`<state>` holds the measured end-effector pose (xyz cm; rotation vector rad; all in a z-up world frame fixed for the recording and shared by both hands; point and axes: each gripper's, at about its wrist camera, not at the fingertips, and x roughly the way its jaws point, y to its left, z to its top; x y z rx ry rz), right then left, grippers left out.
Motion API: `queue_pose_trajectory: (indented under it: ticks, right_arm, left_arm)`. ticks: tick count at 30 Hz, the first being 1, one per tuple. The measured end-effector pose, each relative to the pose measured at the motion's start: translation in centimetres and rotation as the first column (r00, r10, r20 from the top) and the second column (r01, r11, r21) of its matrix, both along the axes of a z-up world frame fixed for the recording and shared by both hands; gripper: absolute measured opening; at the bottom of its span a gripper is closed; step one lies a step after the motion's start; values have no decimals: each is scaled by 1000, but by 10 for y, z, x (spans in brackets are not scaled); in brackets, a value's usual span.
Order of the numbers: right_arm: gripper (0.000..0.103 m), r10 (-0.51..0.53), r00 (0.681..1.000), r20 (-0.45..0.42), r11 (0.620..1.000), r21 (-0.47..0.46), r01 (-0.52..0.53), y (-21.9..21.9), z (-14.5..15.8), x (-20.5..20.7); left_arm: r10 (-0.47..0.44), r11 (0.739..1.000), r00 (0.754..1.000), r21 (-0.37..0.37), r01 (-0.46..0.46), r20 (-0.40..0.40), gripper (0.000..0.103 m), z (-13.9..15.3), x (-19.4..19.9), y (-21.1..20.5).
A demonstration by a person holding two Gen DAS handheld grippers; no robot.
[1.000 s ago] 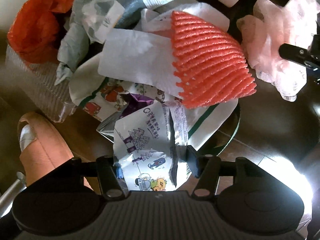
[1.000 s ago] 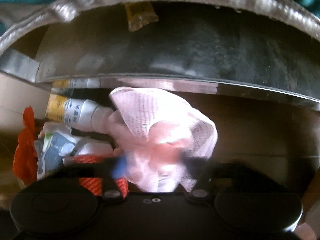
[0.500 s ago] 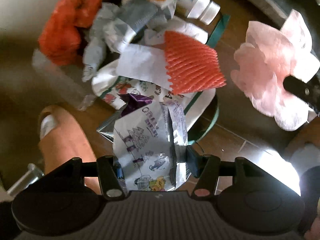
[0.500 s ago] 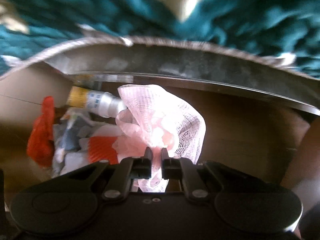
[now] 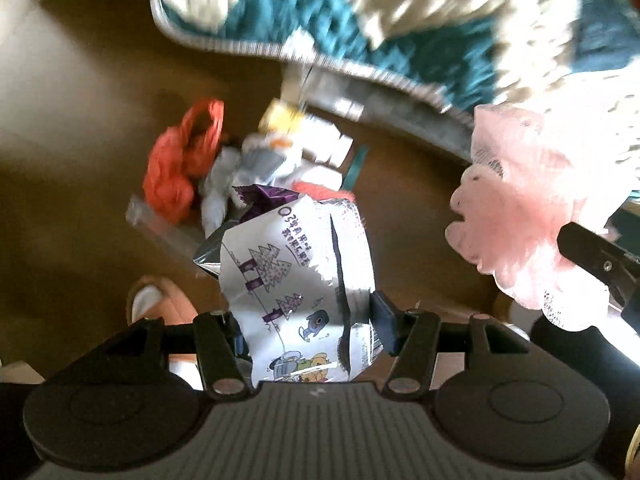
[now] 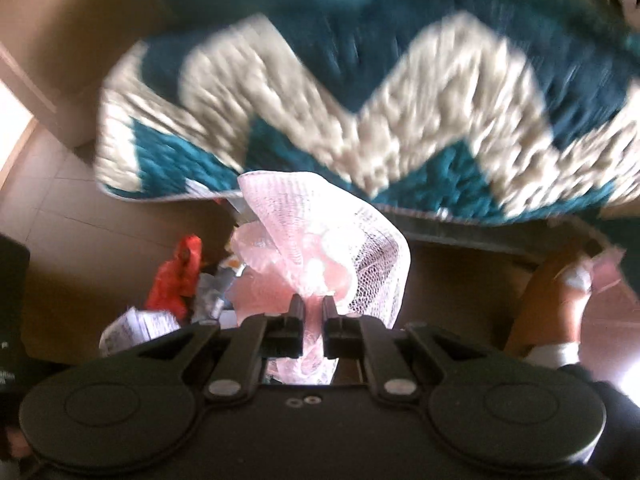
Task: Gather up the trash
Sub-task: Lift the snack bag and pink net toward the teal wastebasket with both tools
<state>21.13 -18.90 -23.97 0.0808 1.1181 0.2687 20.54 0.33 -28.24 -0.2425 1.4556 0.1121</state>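
A brown floor and a teal-and-cream rug [image 6: 360, 112] fill the background, farther off than a second ago. The trash pile [image 5: 240, 168] has dropped away below. The left claw [image 5: 308, 312] is clamped on the printed foil wrapper [image 5: 296, 268], the right claw [image 6: 313, 316] on pink mesh netting [image 6: 320, 248]. Both pieces look ready for carrying to a bin.

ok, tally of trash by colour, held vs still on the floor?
Held, white printed wrapper in left tool: 1
Held, pink mesh in right tool: 1
Floor, orange-red plastic bag: 1
Floor, grey-white crumpled wrappers, blurred: cannot count
Total countable: 3
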Motion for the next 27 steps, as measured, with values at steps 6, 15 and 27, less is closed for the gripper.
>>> queue_pose_trajectory:
  ticks: [6, 15, 27]
  right_arm:
    - [7, 7, 991, 136, 1000, 18, -9, -6, 68, -38]
    - [7, 29, 936, 351, 998, 38, -45, -9, 163, -63]
    - [7, 44, 847, 529, 997, 30, -71, -10, 258, -49]
  left_arm:
    - [3, 1000, 983, -29, 3, 185, 57, 78, -17, -2]
    - [7, 999, 903, -43, 13, 430, 57, 183, -26, 9]
    - [14, 999, 761, -46, 20, 648, 57, 309, -3, 26]
